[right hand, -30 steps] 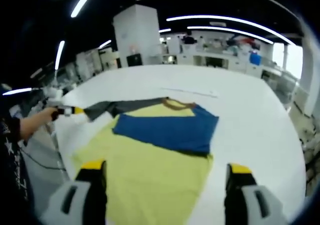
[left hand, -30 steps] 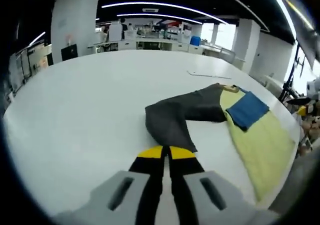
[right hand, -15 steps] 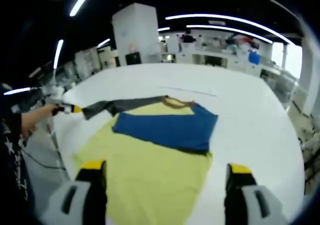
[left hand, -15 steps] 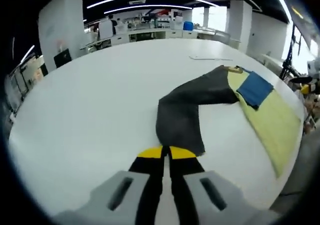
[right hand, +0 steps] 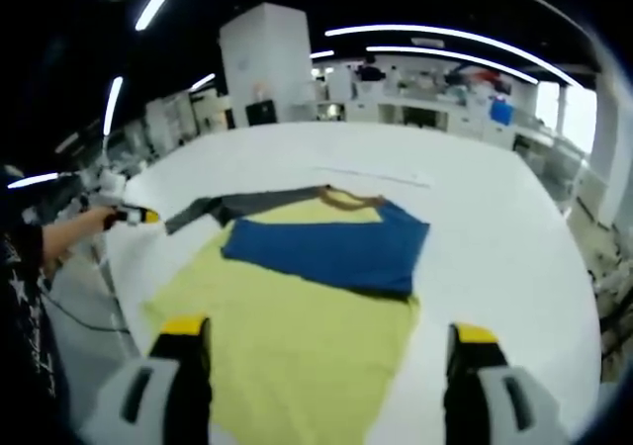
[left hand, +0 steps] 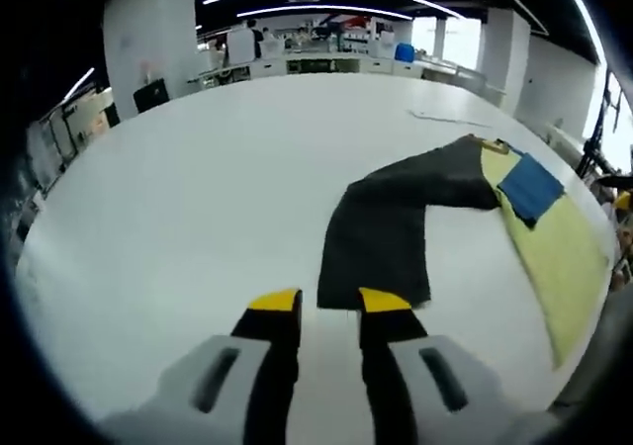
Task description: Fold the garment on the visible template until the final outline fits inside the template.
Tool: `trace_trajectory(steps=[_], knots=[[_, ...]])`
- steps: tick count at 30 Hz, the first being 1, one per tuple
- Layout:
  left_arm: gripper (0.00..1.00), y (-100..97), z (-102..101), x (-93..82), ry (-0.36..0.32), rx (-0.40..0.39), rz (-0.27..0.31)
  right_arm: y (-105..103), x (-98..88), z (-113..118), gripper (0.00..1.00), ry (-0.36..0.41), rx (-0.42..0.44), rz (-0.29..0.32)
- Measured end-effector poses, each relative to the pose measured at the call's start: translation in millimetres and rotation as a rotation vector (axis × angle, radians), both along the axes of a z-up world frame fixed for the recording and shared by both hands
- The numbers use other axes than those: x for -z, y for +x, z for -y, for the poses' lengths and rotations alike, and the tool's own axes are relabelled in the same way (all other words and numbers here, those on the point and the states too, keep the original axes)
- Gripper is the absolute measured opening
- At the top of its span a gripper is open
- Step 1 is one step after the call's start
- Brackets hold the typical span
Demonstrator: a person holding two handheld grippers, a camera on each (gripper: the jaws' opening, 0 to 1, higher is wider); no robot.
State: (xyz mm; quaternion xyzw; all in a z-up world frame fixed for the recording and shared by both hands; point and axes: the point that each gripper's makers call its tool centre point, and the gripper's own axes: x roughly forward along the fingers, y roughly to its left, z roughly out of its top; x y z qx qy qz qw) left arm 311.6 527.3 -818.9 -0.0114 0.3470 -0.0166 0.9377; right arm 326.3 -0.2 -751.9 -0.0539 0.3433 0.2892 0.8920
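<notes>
A garment lies flat on the white table [left hand: 188, 168]. Its yellow body [left hand: 554, 247] carries a blue part [left hand: 531, 188] folded over it. A dark grey sleeve [left hand: 381, 227] stretches out from it toward my left gripper [left hand: 329, 303]. That gripper is open, and the cuff edge lies on the table just at its yellow fingertips [left hand: 275, 301]. In the right gripper view, my right gripper [right hand: 328, 332] is wide open over the near end of the yellow body [right hand: 297, 316]. The blue part [right hand: 331, 247] and grey sleeve [right hand: 247, 206] lie beyond it. The left gripper [right hand: 136, 216] sits in a person's hand at the sleeve's tip.
A thin pale strip [right hand: 381, 176] lies on the table [right hand: 495, 227] beyond the garment. The table's edge runs close along the left of the garment, where the person's arm [right hand: 45, 247] and body stand. A white pillar [right hand: 267, 69] and cluttered benches stand far behind.
My left gripper's jaws have parted and let go of the grey sleeve's cuff, which now lies flat on the table. The right gripper has stayed wide open in place.
</notes>
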Motion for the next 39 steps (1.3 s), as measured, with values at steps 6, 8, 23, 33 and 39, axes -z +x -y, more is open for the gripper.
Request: trace_trajectory(steps=[6,8,23,33,39], knots=[[0.37,-2.2,13,-0.7,-0.068,-0.076,0.027,-3,-0.9,-6,0.99,0.005,-0.01,-0.003],[0.37,-2.4,16,-0.7,-0.069,-0.093,0.03,-3,-0.7,-5,0.99,0.005,-0.011,-0.002],[0.38,0.5,43,10.1,-0.087,-0.264,0.02,-4,0.2,-2,0.99,0.012,-0.009,0.008],[0.34,5.3,53,18.9,-0.081,-0.326,0.014,-5,0.8,1,0.99,-0.002,-0.01,0.014],[0.3,2.6,52,19.8,-0.05,-0.391,0.019,-4,1.4,7,0.99,-0.015,-0.001,0.017]])
